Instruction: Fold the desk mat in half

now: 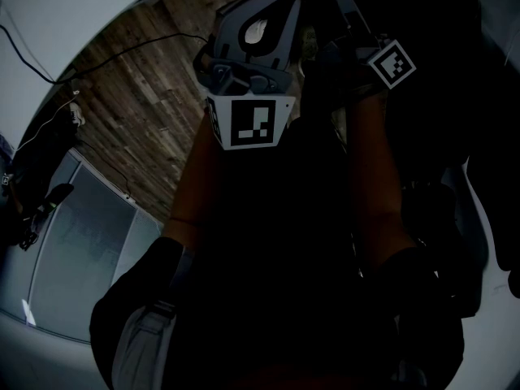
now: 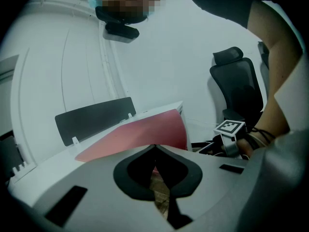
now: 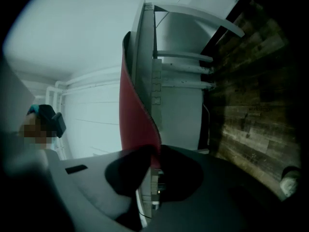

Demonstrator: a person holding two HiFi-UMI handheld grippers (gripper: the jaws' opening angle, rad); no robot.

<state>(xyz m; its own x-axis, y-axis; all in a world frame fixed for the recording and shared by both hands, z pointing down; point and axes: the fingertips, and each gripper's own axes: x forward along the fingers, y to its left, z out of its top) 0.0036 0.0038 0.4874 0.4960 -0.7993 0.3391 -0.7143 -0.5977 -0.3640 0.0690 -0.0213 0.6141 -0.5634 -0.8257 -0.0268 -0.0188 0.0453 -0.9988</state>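
Observation:
The red desk mat (image 2: 140, 134) lies on the white desk (image 2: 43, 175), and its near right corner curls upward. My left gripper (image 2: 155, 151) has its black pads meeting at the mat's near edge, with a red sliver between them. In the right gripper view the scene is rolled sideways. There the mat (image 3: 135, 110) runs as a red sheet along the desk top into my right gripper (image 3: 155, 161), whose pads close on its edge. The head view is dark and shows only the left gripper's marker cube (image 1: 248, 122) and the right one's (image 1: 394, 63), not the mat.
A black office chair (image 2: 239, 88) stands to the right of the desk. A dark low panel (image 2: 94, 120) stands on the desk behind the mat. The wood floor (image 1: 138, 112) carries cables (image 1: 49, 128). The desk's white frame (image 3: 183, 57) shows underneath.

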